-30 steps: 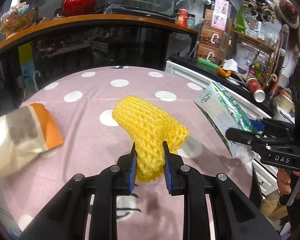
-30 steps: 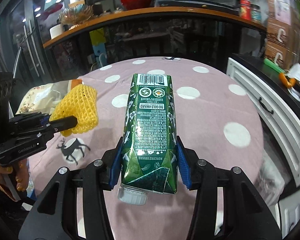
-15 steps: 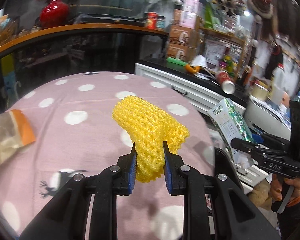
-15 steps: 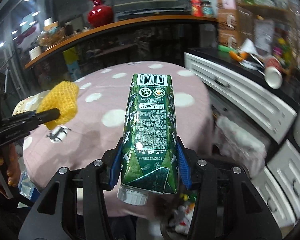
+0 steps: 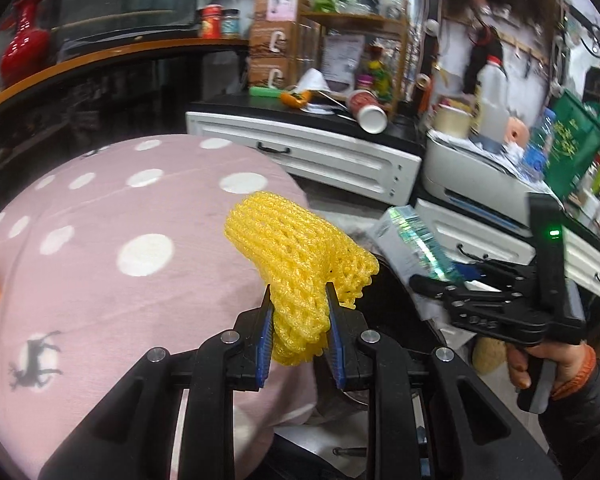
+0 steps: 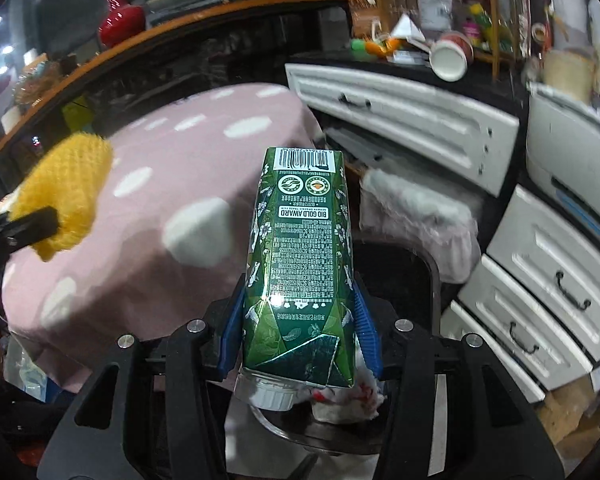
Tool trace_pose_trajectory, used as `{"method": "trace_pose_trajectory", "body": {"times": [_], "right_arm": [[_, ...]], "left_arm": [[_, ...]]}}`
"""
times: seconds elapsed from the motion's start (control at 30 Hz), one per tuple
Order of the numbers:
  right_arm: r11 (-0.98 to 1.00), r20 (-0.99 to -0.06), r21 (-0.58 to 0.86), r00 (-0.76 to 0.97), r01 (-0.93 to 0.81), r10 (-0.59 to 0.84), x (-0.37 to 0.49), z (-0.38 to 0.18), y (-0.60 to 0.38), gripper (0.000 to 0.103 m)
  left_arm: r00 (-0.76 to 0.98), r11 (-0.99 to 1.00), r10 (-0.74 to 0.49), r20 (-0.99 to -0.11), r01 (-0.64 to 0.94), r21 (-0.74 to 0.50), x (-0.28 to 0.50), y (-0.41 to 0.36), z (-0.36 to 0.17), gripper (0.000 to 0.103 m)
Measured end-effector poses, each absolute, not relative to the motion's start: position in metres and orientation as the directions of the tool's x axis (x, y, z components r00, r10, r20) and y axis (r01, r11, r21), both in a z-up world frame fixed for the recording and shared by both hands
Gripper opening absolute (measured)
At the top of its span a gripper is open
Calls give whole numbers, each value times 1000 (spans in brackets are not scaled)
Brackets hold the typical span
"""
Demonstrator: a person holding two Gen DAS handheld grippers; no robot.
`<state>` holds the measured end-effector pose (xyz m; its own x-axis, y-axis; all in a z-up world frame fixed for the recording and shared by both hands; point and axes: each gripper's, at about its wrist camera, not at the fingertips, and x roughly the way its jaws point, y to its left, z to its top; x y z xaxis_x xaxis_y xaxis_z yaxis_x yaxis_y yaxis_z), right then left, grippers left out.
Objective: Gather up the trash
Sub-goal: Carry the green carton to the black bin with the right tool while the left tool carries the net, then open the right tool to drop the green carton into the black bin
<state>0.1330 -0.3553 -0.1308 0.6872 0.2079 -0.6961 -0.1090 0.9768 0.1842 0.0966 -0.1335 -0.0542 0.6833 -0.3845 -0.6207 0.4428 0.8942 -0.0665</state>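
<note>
Left wrist view: the left tool (image 5: pixel 298 334) tilts downward at the edge of the pink dotted bench (image 5: pixel 100 264), its blue pads pinching a yellow foam net (image 5: pixel 300 264) held in the air above that edge. Beside the bench, the right tool (image 6: pixel 300 340) also slopes down, clamped on a green carton (image 6: pixel 300 256) with its cap toward the camera, over a dark bin (image 6: pixel 404 280) next to the bench. A hand (image 5: pixel 548 364) grips the right tool's handle.
</note>
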Motion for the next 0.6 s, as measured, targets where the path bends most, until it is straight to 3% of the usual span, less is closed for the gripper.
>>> {"method": "trace_pose_trajectory", "body": {"times": [0.6], "right_arm": [[982,-887,187,433,12,163,183,-258,-361,49]], "left_arm": [[590,841,-378,-713,541,2,99,-193,-98,23]]}}
